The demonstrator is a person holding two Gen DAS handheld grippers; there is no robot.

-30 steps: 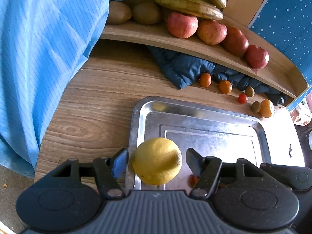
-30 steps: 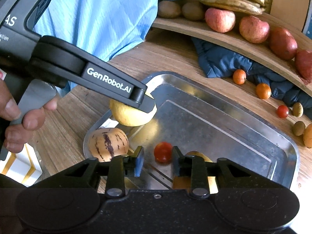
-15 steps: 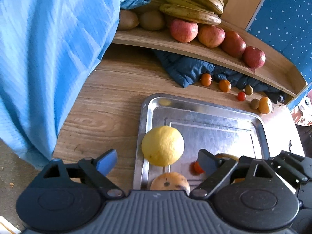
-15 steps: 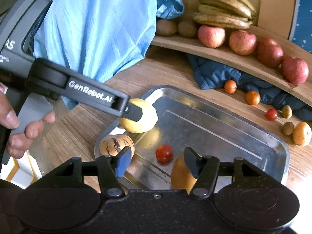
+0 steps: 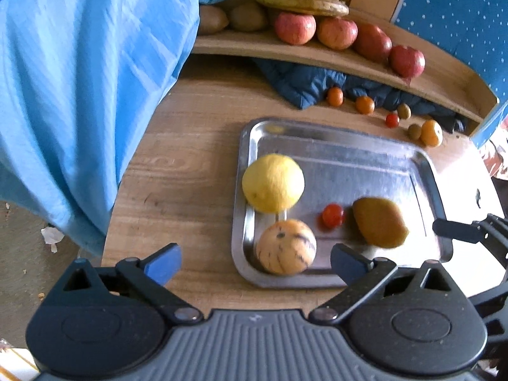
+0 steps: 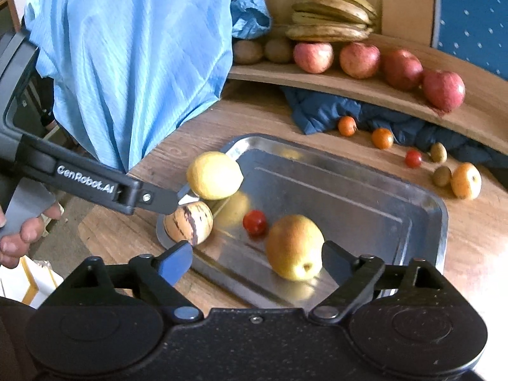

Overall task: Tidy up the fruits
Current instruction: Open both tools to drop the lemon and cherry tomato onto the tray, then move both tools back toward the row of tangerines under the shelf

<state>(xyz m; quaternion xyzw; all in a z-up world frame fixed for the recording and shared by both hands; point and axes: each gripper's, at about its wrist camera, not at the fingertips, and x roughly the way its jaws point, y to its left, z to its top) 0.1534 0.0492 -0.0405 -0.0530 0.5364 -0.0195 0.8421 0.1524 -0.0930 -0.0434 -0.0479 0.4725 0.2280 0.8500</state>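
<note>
A metal tray (image 5: pixel 425 171) on a wooden table (image 5: pixel 190 146) holds a yellow lemon (image 5: pixel 273 183), striped melon (image 5: pixel 285 246), cherry tomato (image 5: pixel 332 215) and brownish pear (image 5: pixel 379 222). The left gripper (image 5: pixel 254 262) is opening, jaws empty.

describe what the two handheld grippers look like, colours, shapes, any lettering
Both are black plastic tools with two round pivot housings, angled link arms and silver rivets. The left gripper has a ribbed grey body and blue pads on its fingers. The right gripper has a speckled black body and the same blue pads. White lettering "GenRobot.AI" runs along the left gripper's side in the right wrist view. No cables show.
</note>
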